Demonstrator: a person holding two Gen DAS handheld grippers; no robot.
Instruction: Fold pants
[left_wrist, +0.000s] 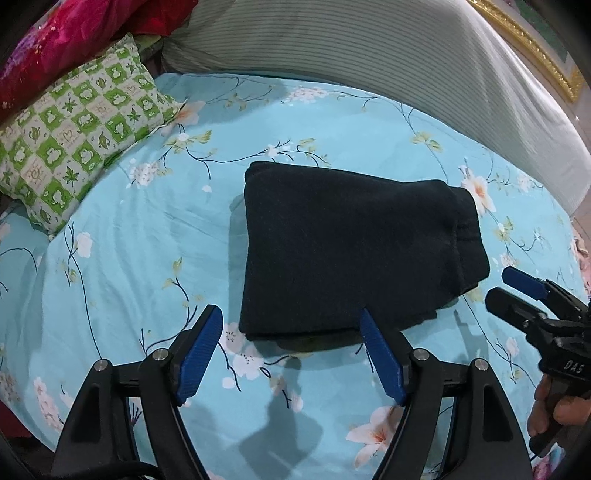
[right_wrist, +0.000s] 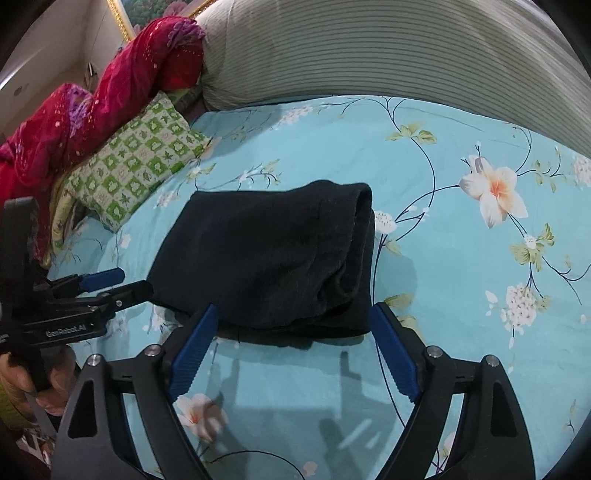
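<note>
Both claws, left claw (left_wrist: 291, 354) and right claw (right_wrist: 291, 354), hang released beside the folded pants (left_wrist: 347, 251) on the bed (left_wrist: 147, 229) (loose right edge), so a careless nudge could spill those layers open.

Both cameras sat low over the bed (left_wrist: 129, 240), each looking forward and down between its own fingers. The left wrist view faced the pants (left_wrist: 351, 251) from their near left, close in, with the right gripper (left_wrist: 513, 291) at its right edge. The right wrist view faced the same pants (right_wrist: 266, 258) from the near right, with the left gripper (right_wrist: 125, 284) at its left edge. Both shared the pants, the pillow (left_wrist: 74, 129) and the striped bolster (right_wrist: 388, 55) behind.
</note>
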